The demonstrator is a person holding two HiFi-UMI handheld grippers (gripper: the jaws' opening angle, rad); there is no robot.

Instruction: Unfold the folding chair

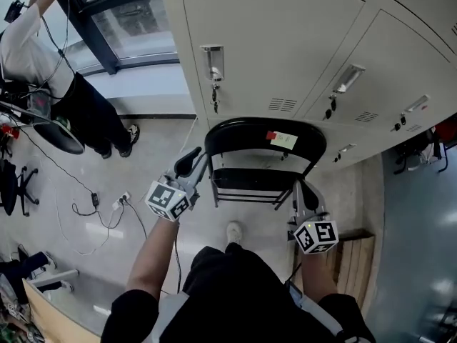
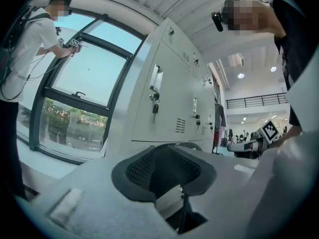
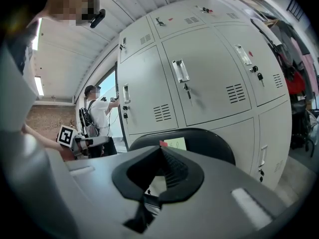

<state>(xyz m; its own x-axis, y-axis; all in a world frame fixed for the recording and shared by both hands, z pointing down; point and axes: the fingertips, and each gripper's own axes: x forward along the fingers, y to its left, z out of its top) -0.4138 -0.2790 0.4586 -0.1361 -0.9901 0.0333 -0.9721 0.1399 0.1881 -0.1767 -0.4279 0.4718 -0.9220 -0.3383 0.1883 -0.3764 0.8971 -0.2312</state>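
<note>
Against the lockers (image 1: 285, 41), the chair (image 1: 265, 136) stands folded flat on the floor, backrest uppermost. The left gripper (image 1: 193, 161) is just beside the backrest's left edge, its fingers a little apart with nothing between them. The right gripper (image 1: 304, 190) is near the frame's right side, its fingers closed and empty. The step in hand looks like the approach, with no grip taken yet. Next, one gripper probably needs to steady the backrest while the other draws the seat forward and down.
</note>
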